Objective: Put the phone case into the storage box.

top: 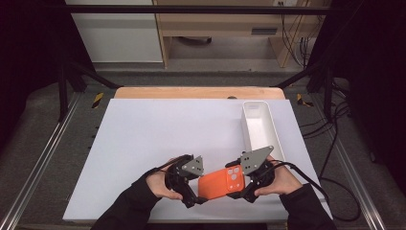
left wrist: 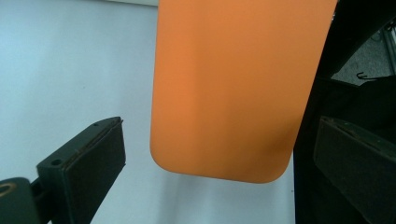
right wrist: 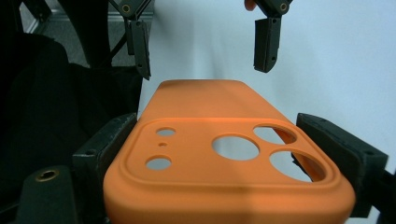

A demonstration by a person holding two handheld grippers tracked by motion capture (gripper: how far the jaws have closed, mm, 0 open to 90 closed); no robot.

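An orange phone case (top: pixel 221 183) with camera cut-outs hangs just above the white table sheet (top: pixel 158 139) near its front edge. My right gripper (top: pixel 243 188) is shut on its camera end, one pad pressed on each long side (right wrist: pixel 224 140). Across from it my left gripper (top: pixel 195 191) is open, with the plain rounded end of the case (left wrist: pixel 233 93) between its jaws. Both left pads (left wrist: pixel 88 168) stand clear of the case. In the right gripper view the left gripper (right wrist: pixel 203 51) hangs beyond the case's far end.
A long white tray (top: pixel 247 125) lies along the right side of the sheet, just behind my right hand. A wooden strip (top: pixel 196 92) borders the table's far edge. Metal rails run down both sides, and cables trail off to the right.
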